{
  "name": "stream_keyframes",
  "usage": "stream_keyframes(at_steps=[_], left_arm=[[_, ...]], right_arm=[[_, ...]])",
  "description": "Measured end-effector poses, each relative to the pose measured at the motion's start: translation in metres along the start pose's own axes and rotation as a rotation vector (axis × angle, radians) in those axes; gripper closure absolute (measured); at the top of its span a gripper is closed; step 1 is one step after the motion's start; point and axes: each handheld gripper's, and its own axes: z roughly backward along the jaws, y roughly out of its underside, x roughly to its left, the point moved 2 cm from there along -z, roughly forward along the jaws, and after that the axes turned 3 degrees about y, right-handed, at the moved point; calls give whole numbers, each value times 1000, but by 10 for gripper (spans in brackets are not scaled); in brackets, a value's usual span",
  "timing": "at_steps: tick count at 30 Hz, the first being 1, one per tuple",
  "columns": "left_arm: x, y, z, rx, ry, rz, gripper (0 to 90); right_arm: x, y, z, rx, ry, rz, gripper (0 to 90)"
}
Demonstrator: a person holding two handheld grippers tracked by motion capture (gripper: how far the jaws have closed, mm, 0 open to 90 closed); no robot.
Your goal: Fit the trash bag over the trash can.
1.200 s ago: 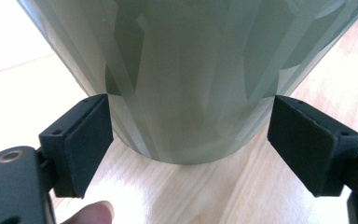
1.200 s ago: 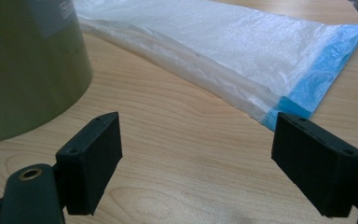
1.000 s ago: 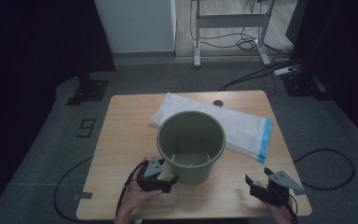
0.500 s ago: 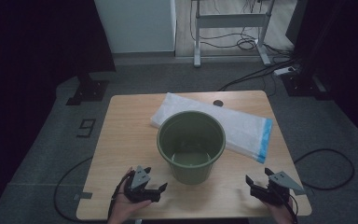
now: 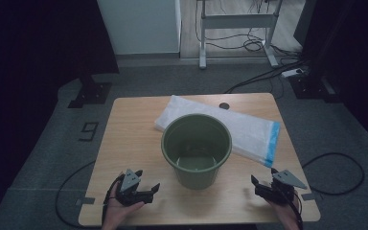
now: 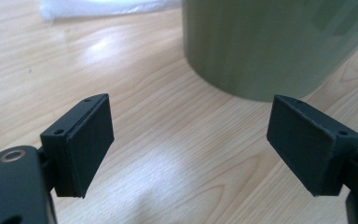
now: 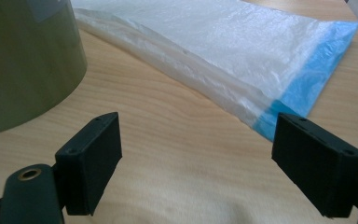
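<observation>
While bucket (image 5: 196, 149) sits mid-table, both tongs spread, near front edge

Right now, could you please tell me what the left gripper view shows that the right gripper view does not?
The left gripper view alone shows the left gripper, jaws open, aimed at the foot of the green bucket. The right gripper view alone shows the right gripper, jaws open, and the blue band at the end of the white plastic bag. Both show the bucket's wall, the bag and the wooden table.

A light wooden table (image 5: 124, 139) carries a green bucket (image 5: 197, 148) ahead of the left fingers (image 6: 81, 142) and a blue-edged plastic bag (image 5: 239, 127) beyond the right fingers (image 7: 93, 161).
</observation>
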Motion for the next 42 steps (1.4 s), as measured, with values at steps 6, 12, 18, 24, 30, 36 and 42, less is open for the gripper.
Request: stream_keyframes(at_steps=[6,12,18,24,30,36,42], left_arm=[[8,12,2,27,-24,23,161],[9,14,0,31,-24,21,161],[9,17,-5,58,-26,6,161],[12,18,-2,48,-20,19,164],[12,20,-4,61,-23,18,174],[11,22,-6,71,-23,14,176],[12,20,-5,63,-17,25,176]], right_arm=[[4,-11,-15,20,35,-15,133],[2,-34,-40,36,53,-4,163],[17,-54,-79,133,3,81,182],[22,-54,-110,217,-18,95,180],[20,-47,-121,269,11,88,313],[12,-43,-118,247,-6,41,614],[-5,-36,-101,245,12,43,888]])
